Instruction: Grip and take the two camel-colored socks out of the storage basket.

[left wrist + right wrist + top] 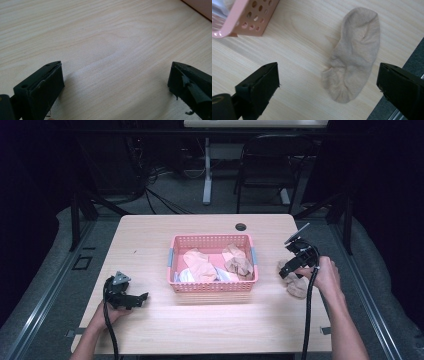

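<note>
Partly hidden or cropped

Right tongs [288, 270] cover part of the sock [297, 287]; basket [249, 17] cut by frame edge.

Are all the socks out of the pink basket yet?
Not yet. One beige sock already lies flat on the table, right of the pink basket, apart from it. The right gripper hovers over that sock with its jaws wide open and nothing between them. The left gripper waits open over bare wood. Several crumpled pieces of cloth are in the basket, so most of the job is left.
</note>
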Available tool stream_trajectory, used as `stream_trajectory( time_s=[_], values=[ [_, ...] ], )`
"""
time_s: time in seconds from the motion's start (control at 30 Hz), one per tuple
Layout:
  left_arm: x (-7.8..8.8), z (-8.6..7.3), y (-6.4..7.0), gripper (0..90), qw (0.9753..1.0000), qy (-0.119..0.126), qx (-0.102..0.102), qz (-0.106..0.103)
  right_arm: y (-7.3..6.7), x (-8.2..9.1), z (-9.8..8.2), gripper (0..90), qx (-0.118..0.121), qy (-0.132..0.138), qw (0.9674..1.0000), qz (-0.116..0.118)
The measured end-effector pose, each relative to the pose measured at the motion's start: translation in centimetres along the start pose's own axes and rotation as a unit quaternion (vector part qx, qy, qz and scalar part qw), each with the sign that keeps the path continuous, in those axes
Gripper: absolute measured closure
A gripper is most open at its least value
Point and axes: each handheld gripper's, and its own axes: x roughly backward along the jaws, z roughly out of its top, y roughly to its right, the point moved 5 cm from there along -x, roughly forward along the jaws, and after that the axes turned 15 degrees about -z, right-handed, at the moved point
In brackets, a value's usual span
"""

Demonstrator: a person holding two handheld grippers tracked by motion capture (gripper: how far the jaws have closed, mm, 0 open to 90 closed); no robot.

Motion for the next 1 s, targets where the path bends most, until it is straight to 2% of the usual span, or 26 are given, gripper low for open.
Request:
stream_trajectory(
  time_s=[0.33, 0.4, 0.43, 0.53, 0.67, 0.8, 1.0],
  values=[
    [0.0, 0.0, 0.0, 0.1, 1.0, -0.001, 0.0, 0.0, -0.1, 2.3, 0.4, 0.0, 0.01, 0.014, 0.9998, 0.0],
    [0.0, 0.0, 0.0, 0.1, 1.0, -0.001, 0.0, 0.0, -0.3, 2.9, 0.5, 0.0, 0.01, 0.025, 0.9996, -0.001],
    [0.0, 0.0, 0.0, 0.1, 1.0, 0.0, -0.001, 0.0, -0.5, 3.7, 0.7, 0.0, 0.022, 0.024, 0.9995, -0.006],
    [0.0, 0.0, 0.0, 0.1, 1.0, 0.0, 0.0, 0.0, -0.8, 4.3, 1.1, 0.0, 0.025, 0.032, 0.9991, -0.012],
    [0.0, 0.0, 0.0, 0.1, 1.0, 0.0, 0.0, 0.0, -1.3, 6.0, 1.9, 0.0, 0.042, 0.037, 0.9983, -0.018],
    [0.0, 0.0, 0.0, 0.1, 1.0, 0.0, 0.0, 0.0, -1.7, 6.8, 2.5, 0.2, 0.045, 0.045, 0.9978, -0.016],
    [0.0, 0.0, 0.0, 0.1, 1.0, 0.0, 0.0, 0.0, -3.1, 7.7, 3.6, 0.8, 0.059, 0.054, 0.9968, -0.002]
  ],
)
